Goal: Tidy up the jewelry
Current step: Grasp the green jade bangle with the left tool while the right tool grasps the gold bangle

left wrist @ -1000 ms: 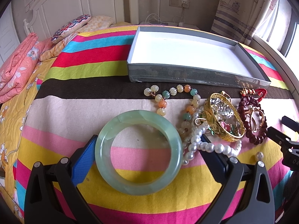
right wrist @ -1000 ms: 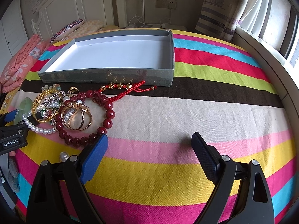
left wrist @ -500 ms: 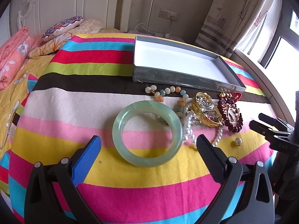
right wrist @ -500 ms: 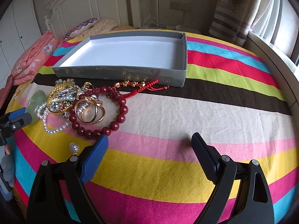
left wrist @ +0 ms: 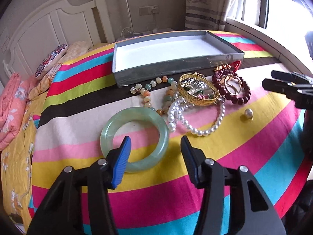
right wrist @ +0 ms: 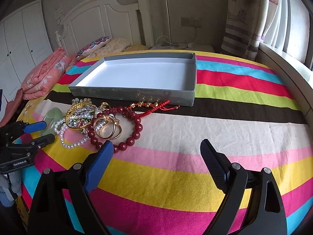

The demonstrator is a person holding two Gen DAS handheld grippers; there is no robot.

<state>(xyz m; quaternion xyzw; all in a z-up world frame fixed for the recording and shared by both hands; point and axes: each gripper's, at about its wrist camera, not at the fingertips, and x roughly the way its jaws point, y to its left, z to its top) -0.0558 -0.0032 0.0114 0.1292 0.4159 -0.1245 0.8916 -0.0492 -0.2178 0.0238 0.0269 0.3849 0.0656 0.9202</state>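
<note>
We see left gripper [left wrist: 154, 146] jaws, just closing, straddle near rim of pale green jade bangle [left wrist: 134, 138] on striped bedspread [left wrist: 244, 156], pads not pressing. Right gripper [right wrist: 156, 152] spread wide beside dark red bead bracelet [right wrist: 135, 126]. Grey shallow box [right wrist: 137, 96] behind jewelry heap.

Home bedroom: striped bedspread [right wrist: 225, 129], white headboard [right wrist: 101, 17], pillow [right wrist: 93, 46], wardrobe [right wrist: 21, 37], curtains [right wrist: 242, 19].

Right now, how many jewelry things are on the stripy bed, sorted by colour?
Green: 1, smooth pale green jade bangle
White: 1, white pearl bead strand
Gold: 1, wide gold metal bangle
Dark red: 1, dark red round-bead bracelet
Mixed pastel: 1, orange, green and cream bead bracelet
Total: 5, not counting smaller tangled pieces.
</note>
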